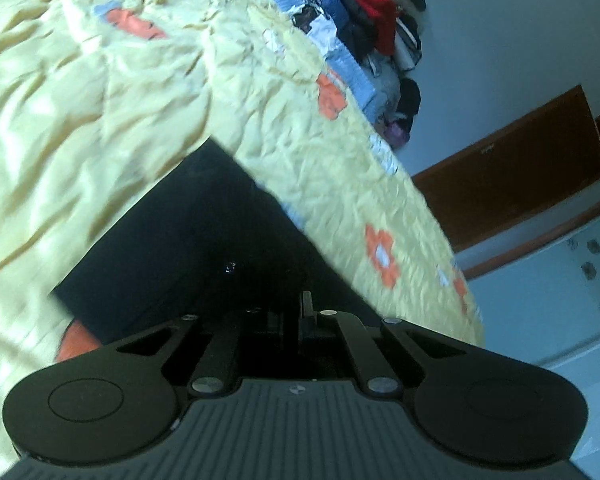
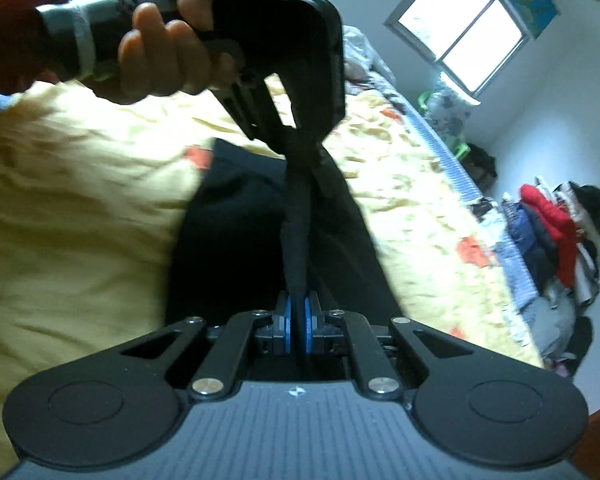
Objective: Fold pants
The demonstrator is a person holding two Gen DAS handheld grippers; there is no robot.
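Two tools grip one pair of black pants [image 2: 236, 216] lying mid-frame on the yellow flowered bed cover [image 2: 72, 208]. Right tool [image 2: 297, 322] pinches a raised ridge of fabric; left tool [image 2: 300, 136], in a hand [image 2: 160, 52] at upper left, clamps that ridge's far end.

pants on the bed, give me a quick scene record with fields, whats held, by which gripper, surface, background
item: black pants, partly lifted off the bed
surface: yellow bedspread with orange flower patches
right gripper: shut on a bunched strip of the pants
left gripper: shut on the other end of that strip, as the right wrist view shows
hand: wrapped round the left gripper's handle
background: pile of clothes beyond the bed; window on the far wall
fold state: not yet folded flat
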